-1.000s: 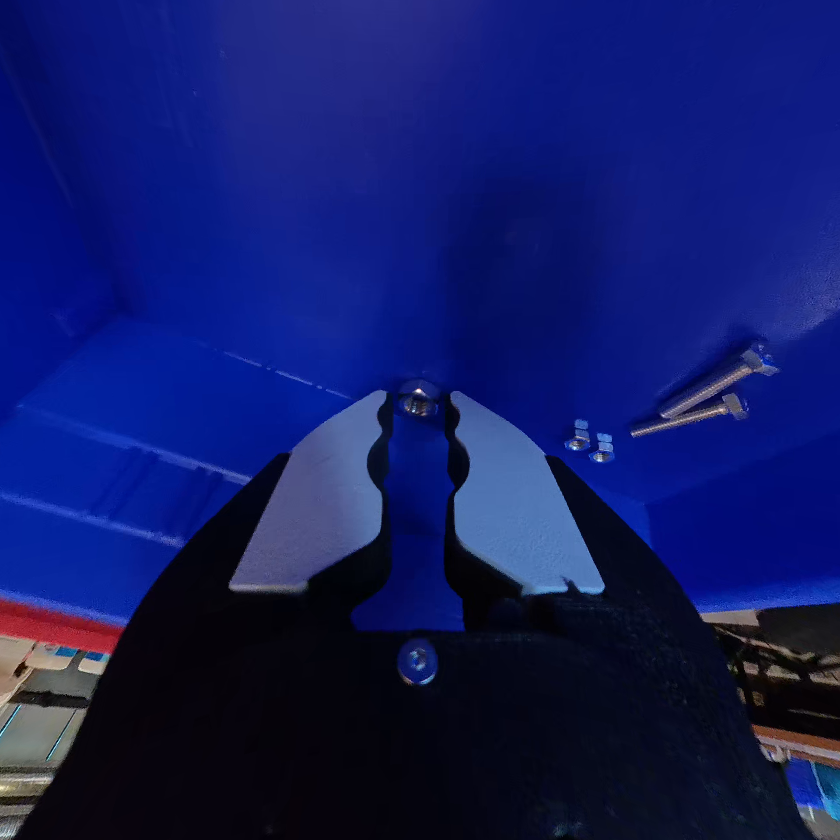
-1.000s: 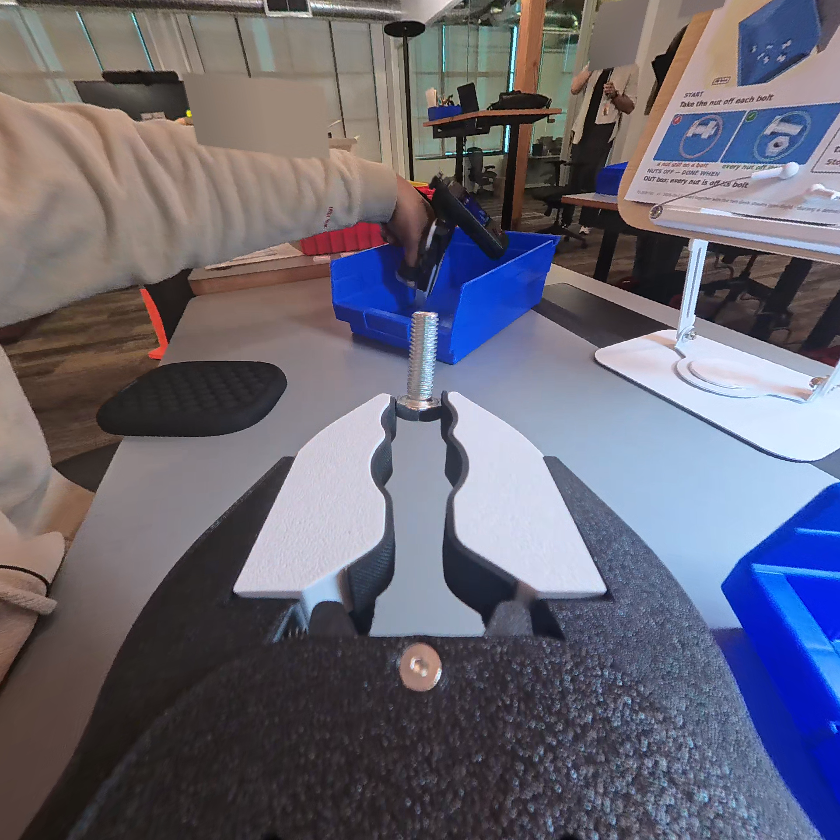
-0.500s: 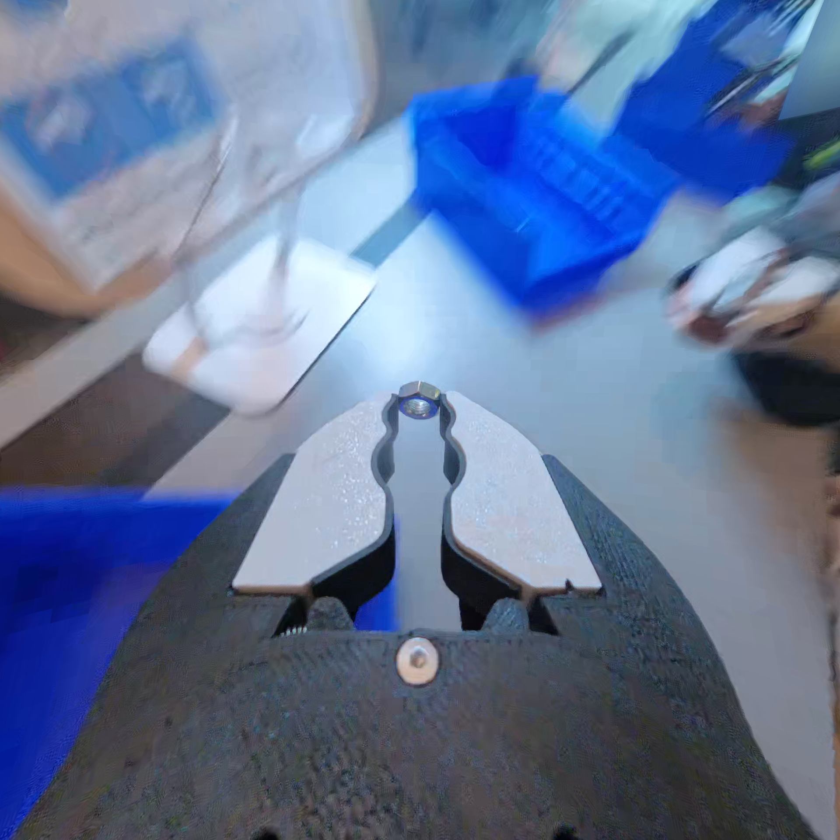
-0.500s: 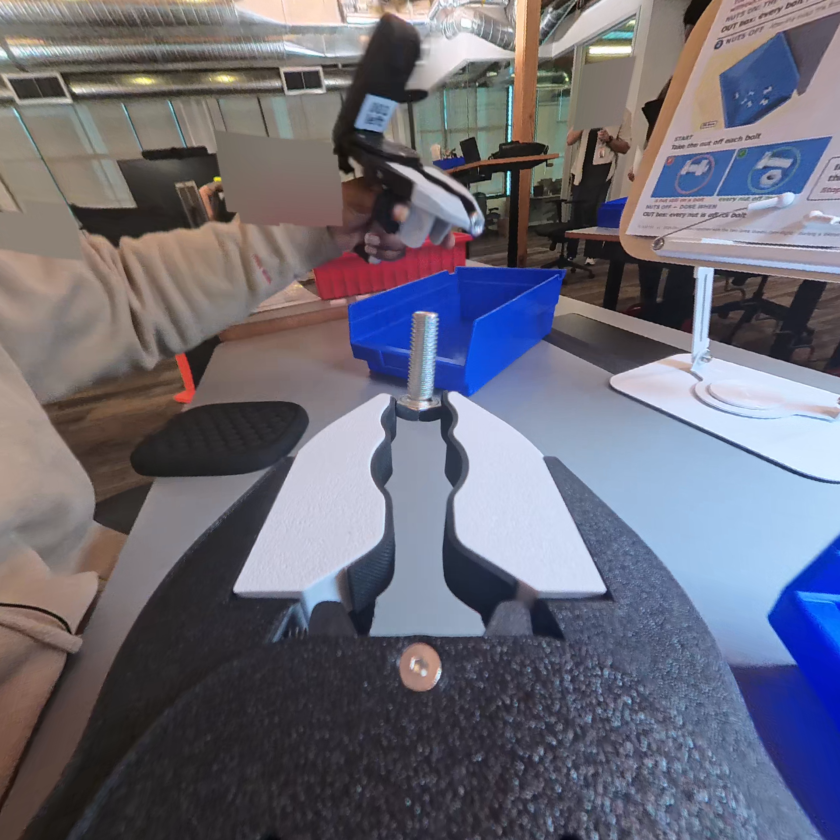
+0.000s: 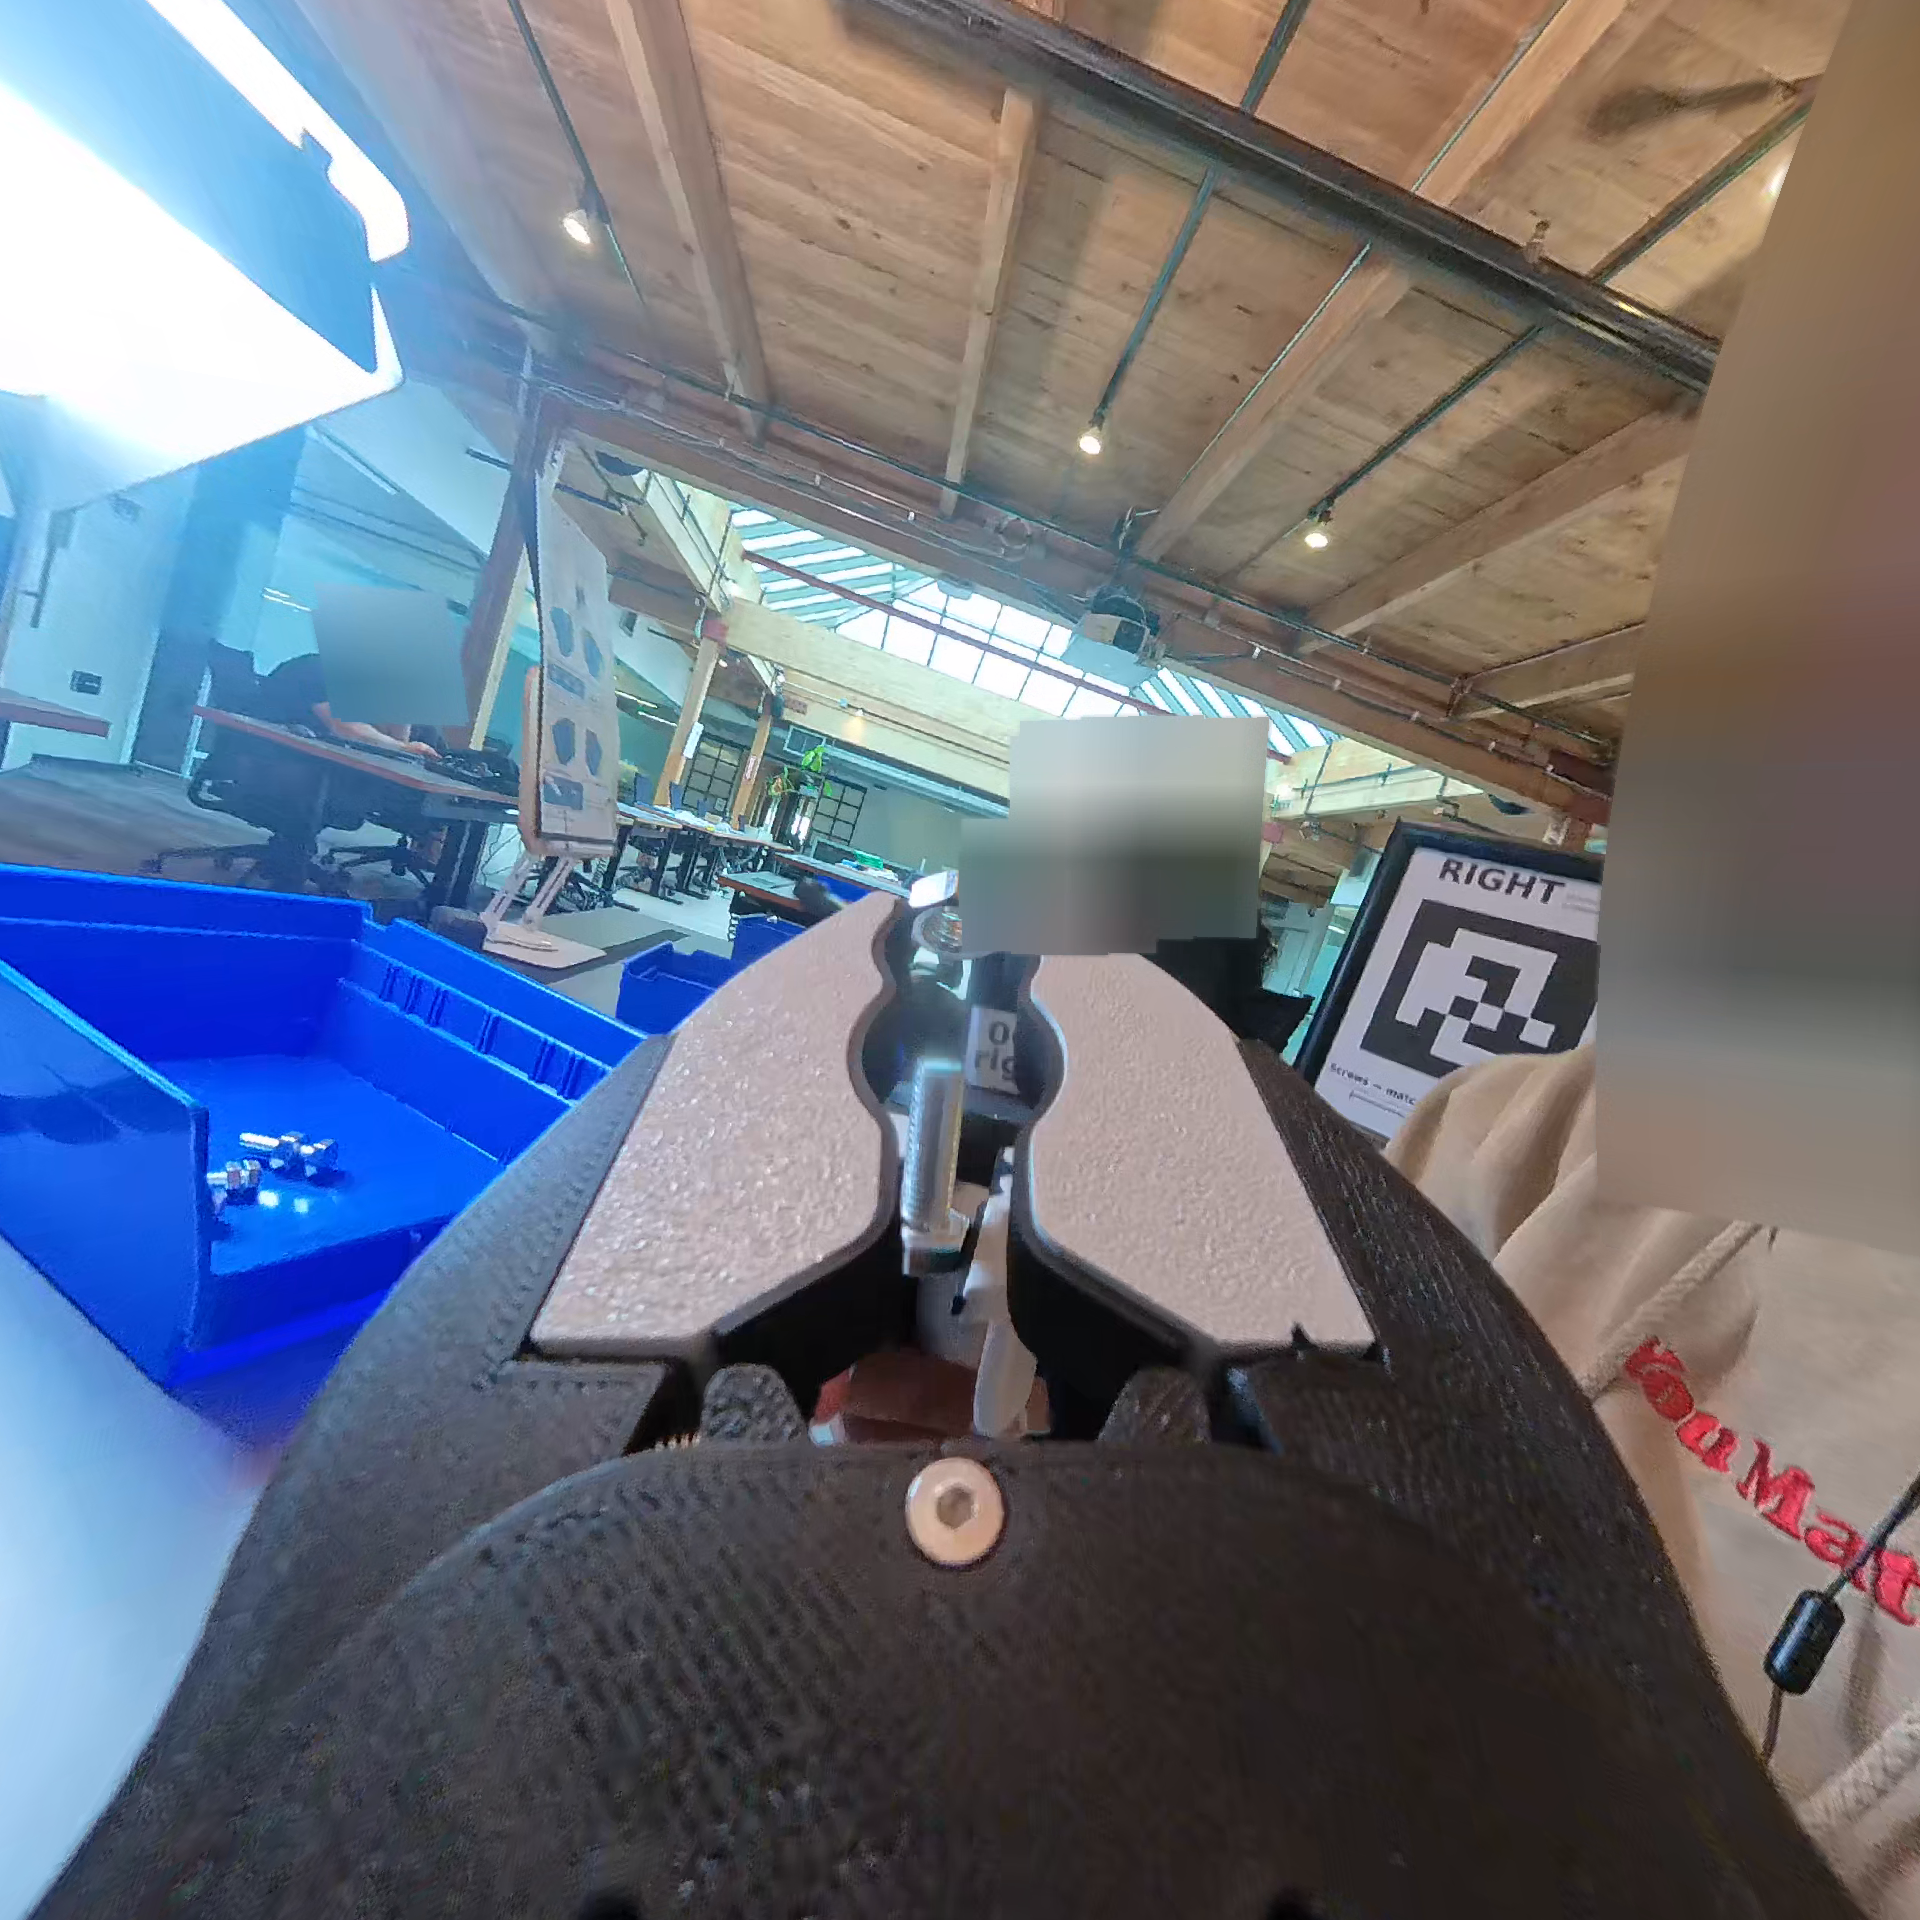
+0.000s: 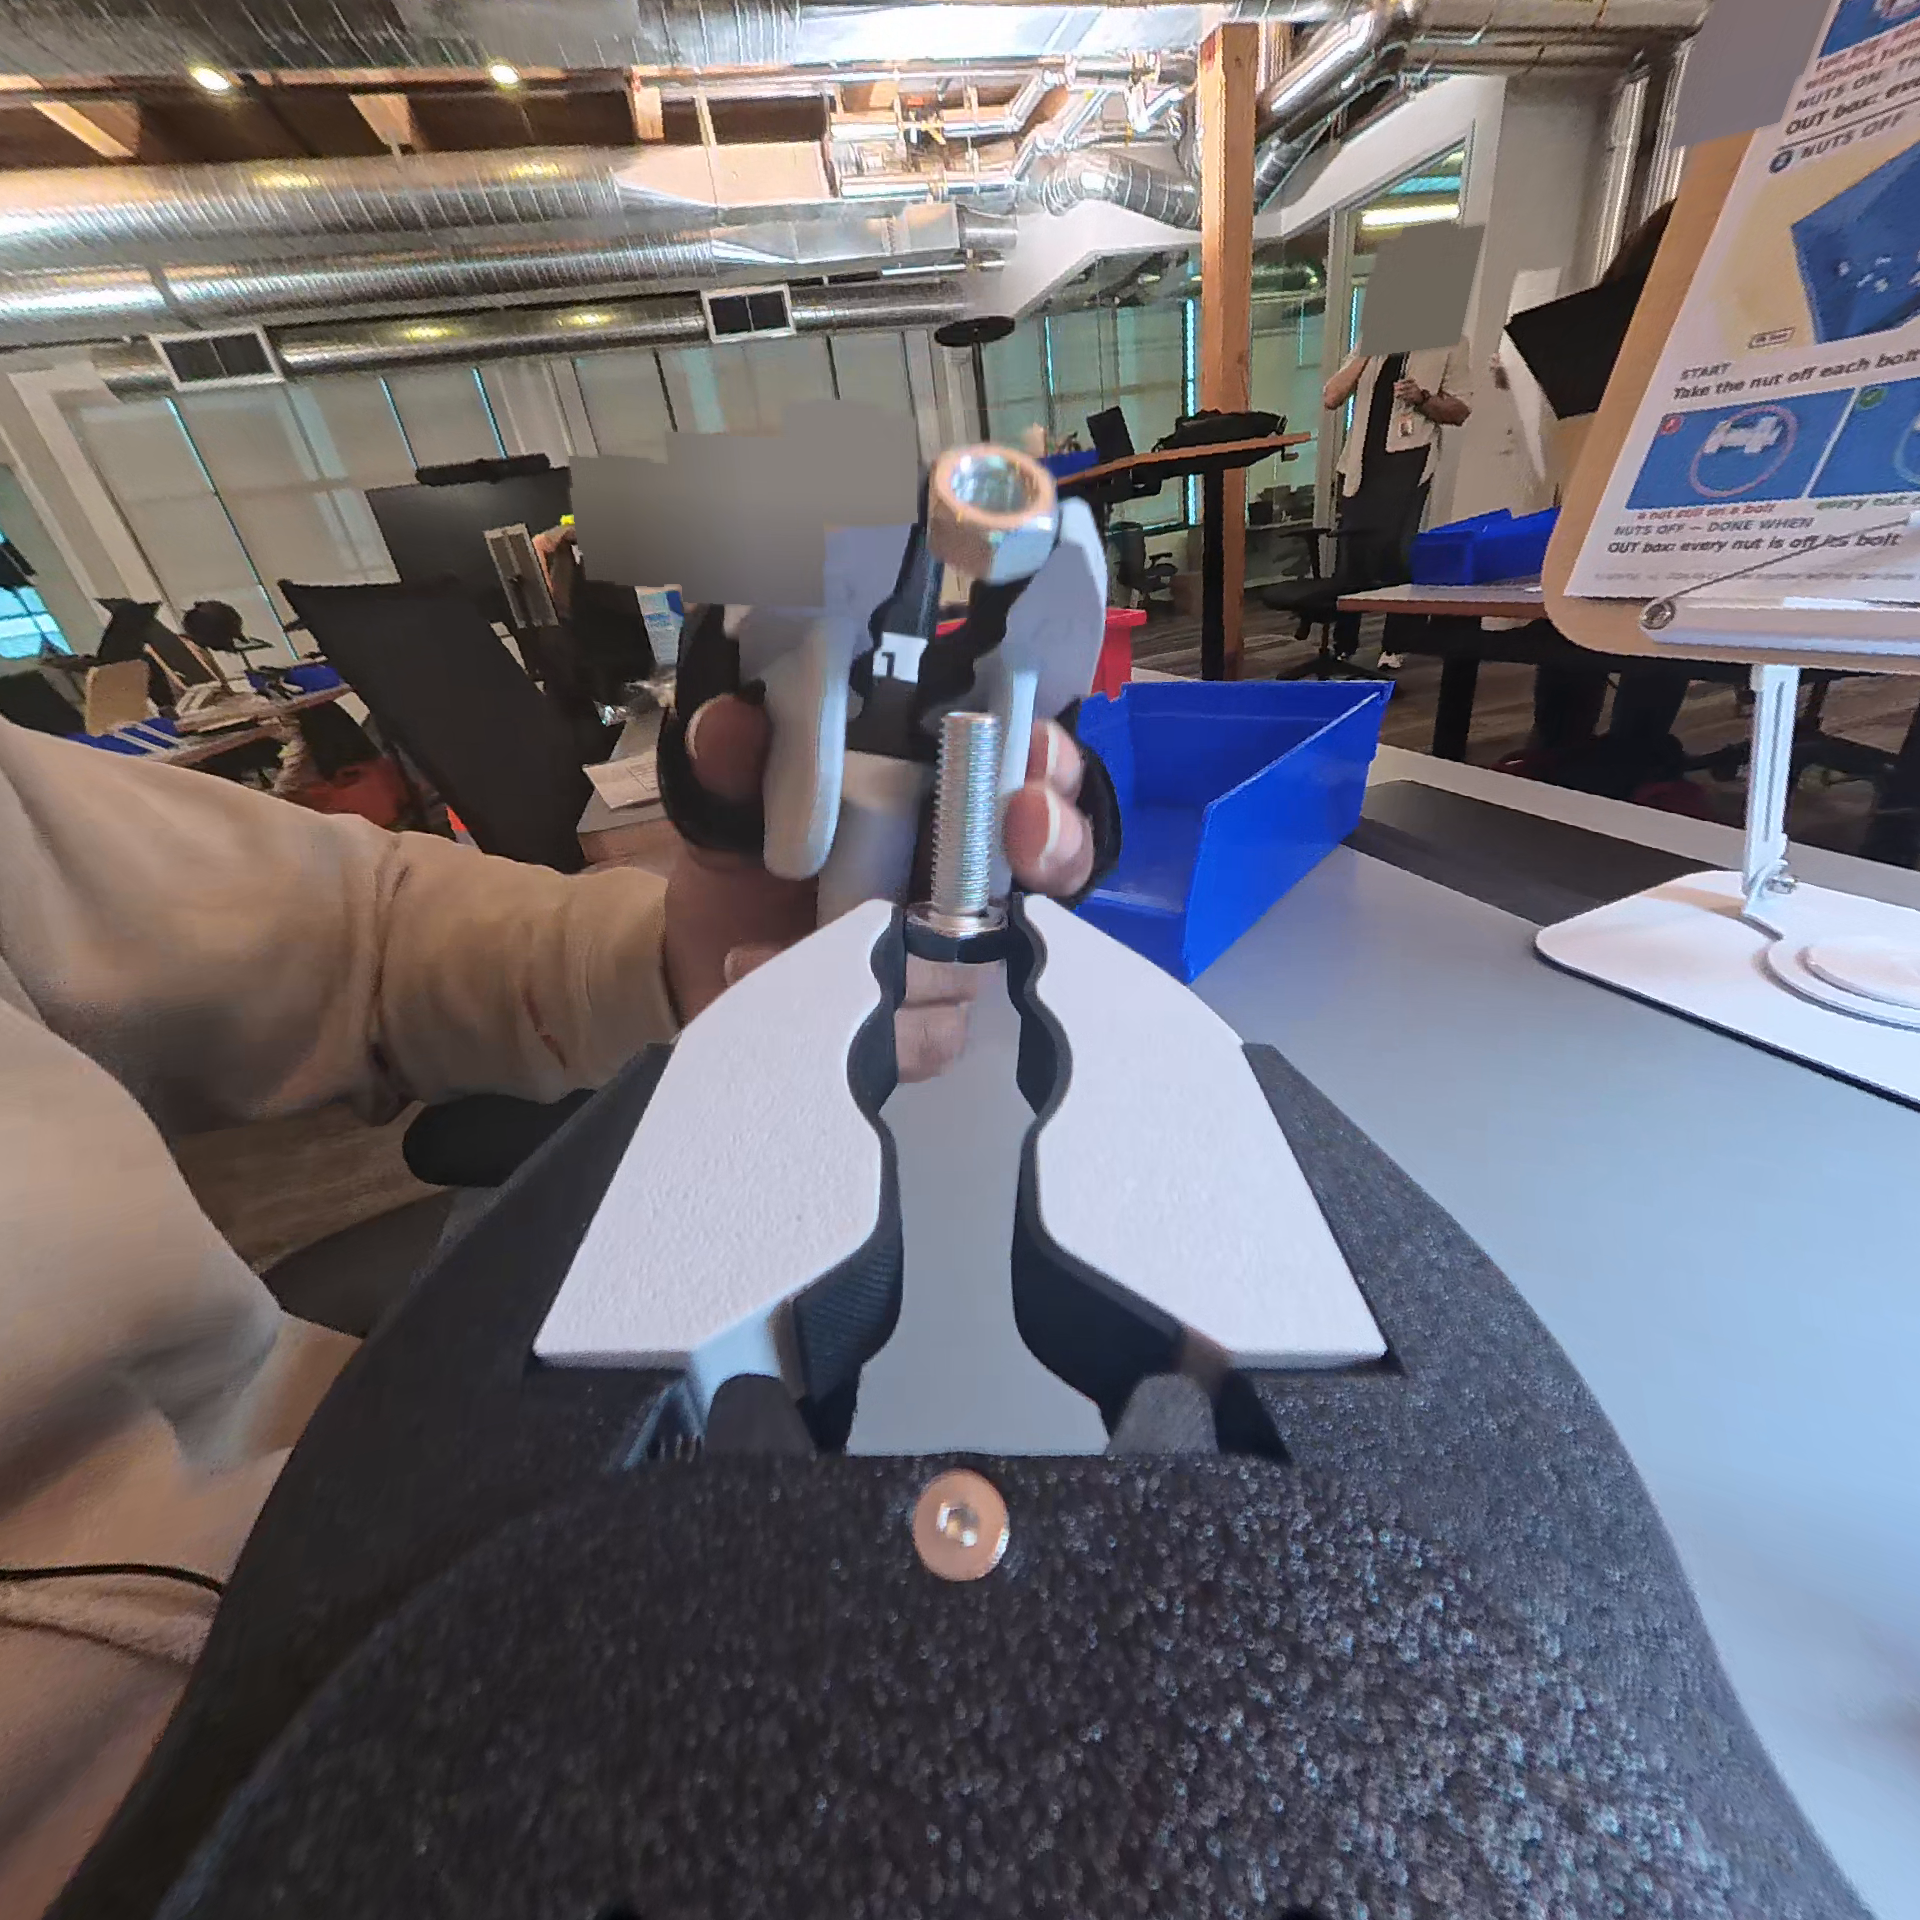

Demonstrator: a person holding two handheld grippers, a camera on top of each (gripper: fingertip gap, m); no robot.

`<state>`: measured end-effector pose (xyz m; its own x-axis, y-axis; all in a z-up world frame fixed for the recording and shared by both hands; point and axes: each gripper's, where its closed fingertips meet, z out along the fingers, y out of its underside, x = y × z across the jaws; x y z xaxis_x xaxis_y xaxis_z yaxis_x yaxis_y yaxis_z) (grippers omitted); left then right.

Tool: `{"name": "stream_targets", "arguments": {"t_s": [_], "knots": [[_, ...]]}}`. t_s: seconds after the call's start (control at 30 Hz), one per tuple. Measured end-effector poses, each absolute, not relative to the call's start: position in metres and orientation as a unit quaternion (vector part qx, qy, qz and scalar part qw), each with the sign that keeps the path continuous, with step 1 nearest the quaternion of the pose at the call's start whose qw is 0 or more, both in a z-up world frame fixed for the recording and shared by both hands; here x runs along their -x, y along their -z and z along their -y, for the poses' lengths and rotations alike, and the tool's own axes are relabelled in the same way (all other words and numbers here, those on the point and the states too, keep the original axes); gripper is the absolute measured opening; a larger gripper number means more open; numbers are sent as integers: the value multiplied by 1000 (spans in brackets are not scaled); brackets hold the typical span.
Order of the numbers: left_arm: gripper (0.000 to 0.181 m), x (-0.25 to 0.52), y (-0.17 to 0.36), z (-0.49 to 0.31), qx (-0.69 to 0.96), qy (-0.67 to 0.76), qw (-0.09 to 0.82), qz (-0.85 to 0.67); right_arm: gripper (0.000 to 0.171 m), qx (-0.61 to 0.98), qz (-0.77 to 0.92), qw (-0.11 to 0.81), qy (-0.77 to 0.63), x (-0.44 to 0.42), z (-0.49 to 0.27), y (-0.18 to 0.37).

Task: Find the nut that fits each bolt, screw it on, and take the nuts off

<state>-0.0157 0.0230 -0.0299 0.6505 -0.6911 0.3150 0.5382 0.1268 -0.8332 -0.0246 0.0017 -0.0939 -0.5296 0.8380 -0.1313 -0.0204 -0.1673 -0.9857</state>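
Bolt (image 6: 966,821) stands upright in the right hand-held gripper (image 6: 956,935), head pinched btwn the fingertips, threaded shank pointing up, tip bare. Nut (image 6: 992,520) sits above it, clamped at the tips of the left hand-held gripper (image 6: 997,561), which faces the right wrist cam w/ the nut's bore turned toward the lens. Nut and bolt tip are apart, a clear gap btwn them; nut roughly in line over the shank, a touch to the right.

A hand (image 6: 727,831) in a cream sleeve (image 6: 312,956) wraps the left tool's grip, behind the bolt.

Left wrist view: left hand-held gripper (image 5: 961,935) points up and across at the person's cream sweatshirt (image 5: 1714,1403). Nut (image 5: 940,928) only partly shows at its tips, a mosaic patch covers most of it, so the grip there is prob. firm but hard to confirm from this side. Bolt (image 5: 928,1164) shows thru the slot btwn the fingers, farther off, w/ the right tool's white tips under it.

Blue bin (image 5: 156,1039) at left in that view, on the grey table (image 5: 62,1558), holds a few small bolts and nuts (image 5: 275,1164) on its floor. Right wrist view has another blue bin (image 6: 1247,790) beyond the bolt, open end facing the cam, and a white stand (image 6: 1714,935) carrying an instruction board (image 6: 1766,416) at right. A framed black-and-white marker sign (image 5: 1455,997) stands at right in the left wrist view.
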Motion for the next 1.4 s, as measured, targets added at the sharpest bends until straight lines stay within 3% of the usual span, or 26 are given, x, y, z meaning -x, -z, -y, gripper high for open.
{"name": "stream_targets", "arguments": {"t_s": [0.4, 1.4], "knots": [[17, 10, 52, -27, 537, 411, 731, -92, 18, 360, 549, 318, -684, 22, -9, 89], [17, -5, 28, -9, 478, 462, 741, -99, 18, 290, 436, 255, -813, -7, -8, 51]]}}
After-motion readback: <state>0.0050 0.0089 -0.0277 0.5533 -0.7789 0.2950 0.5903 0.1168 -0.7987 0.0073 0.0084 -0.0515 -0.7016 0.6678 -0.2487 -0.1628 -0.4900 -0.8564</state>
